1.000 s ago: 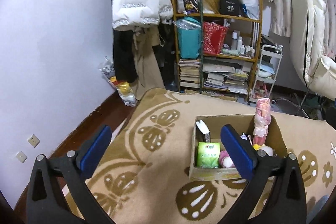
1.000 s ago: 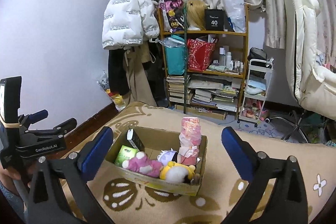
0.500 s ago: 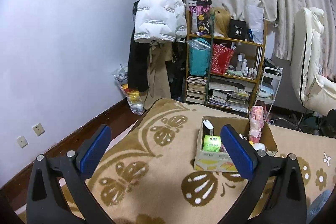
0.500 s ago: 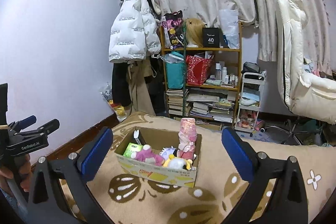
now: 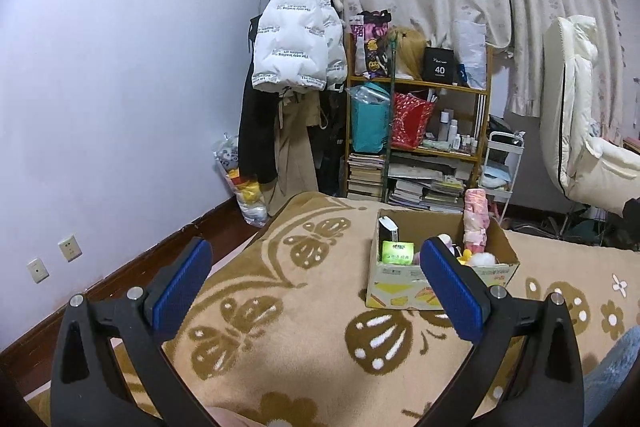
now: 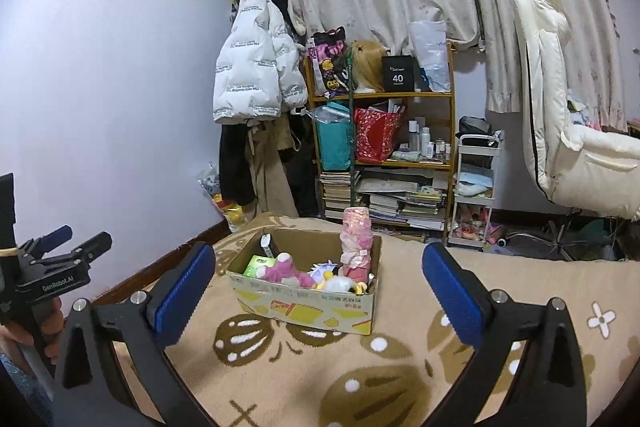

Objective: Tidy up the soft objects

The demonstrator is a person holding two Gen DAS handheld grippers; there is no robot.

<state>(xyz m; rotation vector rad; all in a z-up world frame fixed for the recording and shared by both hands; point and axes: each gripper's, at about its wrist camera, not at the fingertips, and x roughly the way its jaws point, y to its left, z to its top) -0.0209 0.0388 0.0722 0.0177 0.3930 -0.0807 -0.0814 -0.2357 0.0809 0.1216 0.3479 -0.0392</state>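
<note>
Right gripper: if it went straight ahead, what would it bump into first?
Probably the open cardboard box of soft toys on the tan butterfly blanket. The open right gripper points at it with nothing between, though depth is unclear.

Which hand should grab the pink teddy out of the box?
Probably the right gripper: the pink plush in the cardboard box sits nearly centered between its open fingers, while the left gripper points beside the box.

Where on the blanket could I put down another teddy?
Bare blanket lies left of the cardboard box, toward the wall, and in front of it, before both open claws: left claw, right claw. More lies right of the box. Inside it is crowded: pink plush, green packet, tall pink roll.
</note>
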